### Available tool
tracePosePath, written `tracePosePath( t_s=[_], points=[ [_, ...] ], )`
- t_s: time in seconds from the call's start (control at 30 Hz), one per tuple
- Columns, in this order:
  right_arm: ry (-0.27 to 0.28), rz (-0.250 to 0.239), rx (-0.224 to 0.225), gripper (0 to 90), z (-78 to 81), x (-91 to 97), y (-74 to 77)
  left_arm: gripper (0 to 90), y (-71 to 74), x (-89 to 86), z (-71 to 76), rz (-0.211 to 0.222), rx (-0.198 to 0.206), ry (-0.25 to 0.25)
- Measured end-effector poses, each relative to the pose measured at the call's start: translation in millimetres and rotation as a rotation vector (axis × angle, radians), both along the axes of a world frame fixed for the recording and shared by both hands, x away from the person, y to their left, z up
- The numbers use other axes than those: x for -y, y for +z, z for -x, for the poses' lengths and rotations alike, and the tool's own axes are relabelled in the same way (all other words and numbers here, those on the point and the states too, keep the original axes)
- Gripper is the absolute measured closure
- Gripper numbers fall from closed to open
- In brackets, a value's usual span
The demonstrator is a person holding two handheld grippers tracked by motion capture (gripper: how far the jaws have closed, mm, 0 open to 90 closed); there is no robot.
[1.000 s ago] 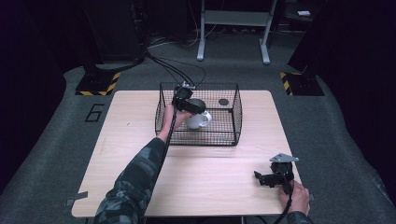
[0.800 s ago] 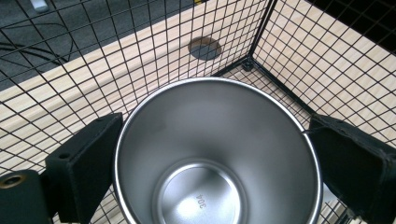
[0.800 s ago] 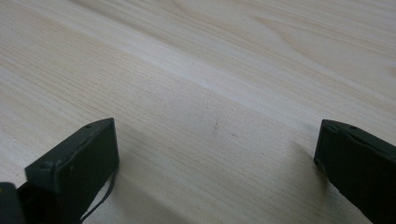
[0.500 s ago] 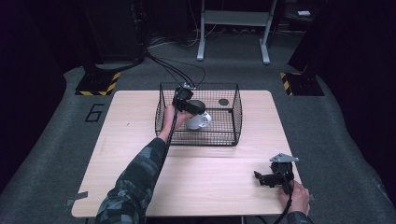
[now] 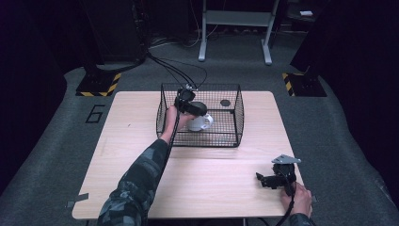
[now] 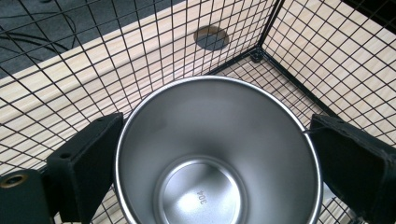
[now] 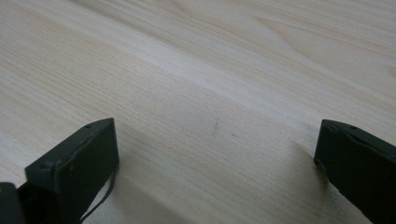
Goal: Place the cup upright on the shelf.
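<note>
Since a second ago little has shifted: my left gripper has stayed inside the wire basket, perhaps tipped a touch more over the cup. The steel cup sits mouth-up between my left jaws, near the basket's left wall, with its white outside and handle visible from above. The pads lie against its rim on both sides, so I judge it clamped. The wall is smooth and round; a loose squeeze could let it slip or twist, and lifting carelessly could snag the handle on the mesh. My right gripper rests near the table's near right corner, jaws wide apart, holding nothing.
</note>
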State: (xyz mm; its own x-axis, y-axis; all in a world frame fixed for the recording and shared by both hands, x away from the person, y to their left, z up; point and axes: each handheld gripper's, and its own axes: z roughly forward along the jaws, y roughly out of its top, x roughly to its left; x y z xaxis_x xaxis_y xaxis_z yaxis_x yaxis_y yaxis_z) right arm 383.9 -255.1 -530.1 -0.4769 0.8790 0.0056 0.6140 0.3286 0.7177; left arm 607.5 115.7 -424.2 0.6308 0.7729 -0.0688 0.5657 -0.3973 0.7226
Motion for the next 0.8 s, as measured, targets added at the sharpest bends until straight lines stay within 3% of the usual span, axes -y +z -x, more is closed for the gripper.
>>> tracePosePath(
  t_s=[0.57, 0.8],
  points=[
    [0.001, 0.001, 0.002, 0.0, -0.1, 0.1, -0.1, 5.8, 1.7, 1.7, 4.3, -0.022, -0.038, 0.007],
    [0.004, 0.004, 0.0, 0.0, 0.0, 0.3, 0.0, 0.8, 20.5, -4.3, 13.6, -0.005, 0.004, -0.014]
  ],
)
